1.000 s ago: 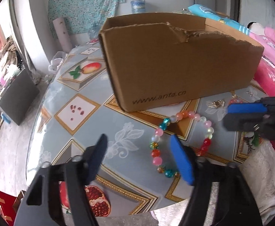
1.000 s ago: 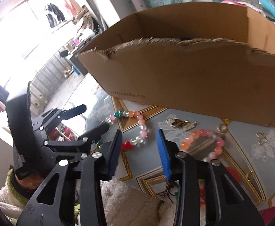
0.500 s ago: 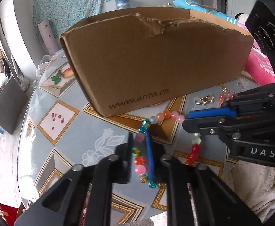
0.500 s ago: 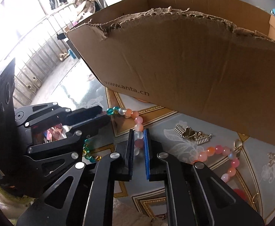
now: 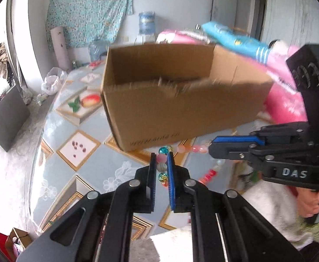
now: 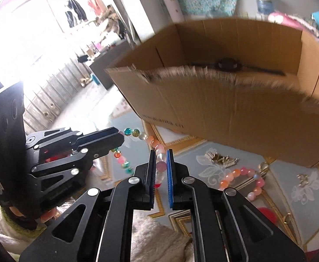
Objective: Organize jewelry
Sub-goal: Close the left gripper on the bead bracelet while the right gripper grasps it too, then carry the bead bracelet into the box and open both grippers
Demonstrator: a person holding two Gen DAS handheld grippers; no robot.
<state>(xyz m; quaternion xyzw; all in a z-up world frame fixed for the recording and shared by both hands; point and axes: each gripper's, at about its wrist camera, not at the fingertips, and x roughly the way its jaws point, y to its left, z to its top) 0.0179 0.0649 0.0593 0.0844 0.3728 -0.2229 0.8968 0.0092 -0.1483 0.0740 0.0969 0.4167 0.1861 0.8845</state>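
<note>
Grippers both clamp one beaded bracelet [image 5: 182, 149]: left gripper [image 5: 160, 161] pinches its near-left beads, right gripper [image 5: 209, 147] its right side, jaws having just closed on them. Strand spans the two, clear of the table [image 5: 89, 166]. Cardboard box [image 5: 181, 100] stands just beyond, open top ahead and above both grippers.

Room clutter behind the desk

A teal floral cloth [image 5: 87, 11] hangs on the wall above a white roll [image 5: 60, 48]; a water bottle [image 5: 146, 23] stands nearby; pink bedding [image 5: 286, 102] lies right.
</note>
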